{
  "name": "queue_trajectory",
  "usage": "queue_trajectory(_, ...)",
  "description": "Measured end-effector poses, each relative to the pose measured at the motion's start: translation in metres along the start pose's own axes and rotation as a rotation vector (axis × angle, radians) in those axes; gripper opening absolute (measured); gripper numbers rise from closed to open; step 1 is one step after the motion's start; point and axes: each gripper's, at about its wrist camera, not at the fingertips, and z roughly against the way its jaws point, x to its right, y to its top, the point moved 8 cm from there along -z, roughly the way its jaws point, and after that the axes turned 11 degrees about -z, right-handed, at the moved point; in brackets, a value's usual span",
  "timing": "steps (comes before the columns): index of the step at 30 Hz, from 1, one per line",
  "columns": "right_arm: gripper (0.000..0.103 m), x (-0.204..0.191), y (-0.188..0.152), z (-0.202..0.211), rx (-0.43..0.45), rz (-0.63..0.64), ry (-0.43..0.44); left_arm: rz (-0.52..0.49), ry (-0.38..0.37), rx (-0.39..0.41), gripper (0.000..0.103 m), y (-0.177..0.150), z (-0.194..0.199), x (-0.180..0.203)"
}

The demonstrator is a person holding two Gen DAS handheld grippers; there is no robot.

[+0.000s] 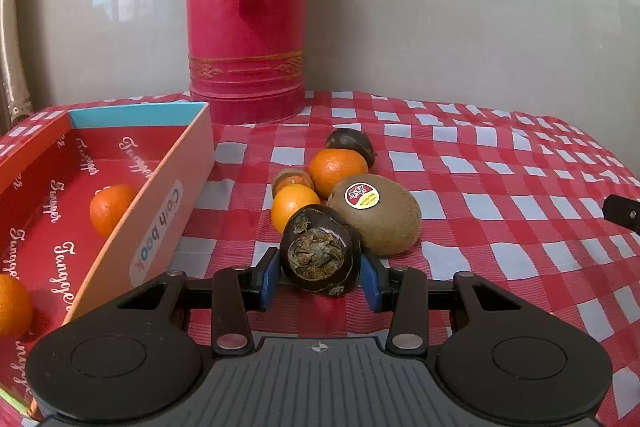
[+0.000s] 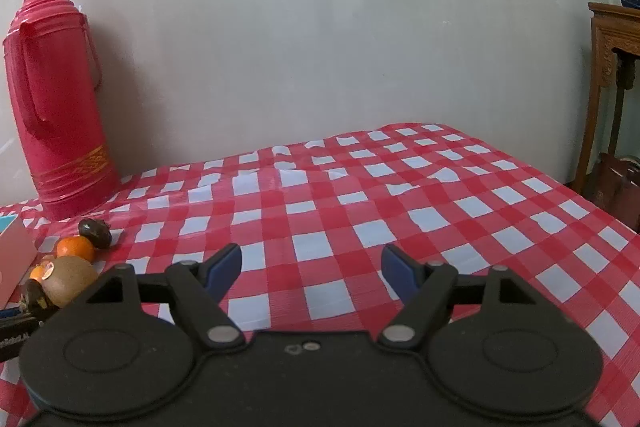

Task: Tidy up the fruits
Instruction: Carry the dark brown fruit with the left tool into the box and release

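A dark brown water chestnut [image 1: 319, 255] sits between the blue pads of my left gripper [image 1: 320, 277]; the jaws flank it with small gaps on both sides. Behind it lie a kiwi with a sticker [image 1: 376, 215], two oranges [image 1: 292, 205] [image 1: 338, 167], a small brownish fruit [image 1: 293, 180] and another dark chestnut [image 1: 351, 143]. A red box [image 1: 168, 199] at the left holds two oranges [image 1: 110, 209] [image 1: 14, 305]. My right gripper [image 2: 311, 273] is open and empty over the checked cloth; the fruit pile, with the kiwi [image 2: 68, 279], is at its far left.
A tall red thermos [image 1: 246, 11] stands against the wall behind the fruit; it also shows in the right wrist view [image 2: 56, 107]. The red-and-white checked tablecloth [image 2: 360, 207] spreads right. A wooden stand [image 2: 612, 75] stands beyond the table's right edge.
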Motion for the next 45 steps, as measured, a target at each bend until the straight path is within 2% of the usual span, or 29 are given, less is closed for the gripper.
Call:
queue_trajectory(8,0.07,-0.004,0.0,0.002,0.002,0.008,0.004,-0.02,0.004,0.035,0.042,0.001,0.017,-0.001)
queue_trajectory(20,0.07,-0.026,-0.005,0.008,-0.001,0.049,0.022,-0.059,-0.011,0.139,0.042,0.012,0.058,-0.004)
queue_trajectory(31,0.071,-0.065,-0.009,0.022,0.003,0.086,0.07,-0.025,0.03,0.169,0.042,0.013,0.079,-0.043)
queue_trajectory(45,0.071,-0.106,-0.018,0.03,-0.005,0.117,0.127,0.028,0.097,0.157,0.042,0.0,0.084,-0.096)
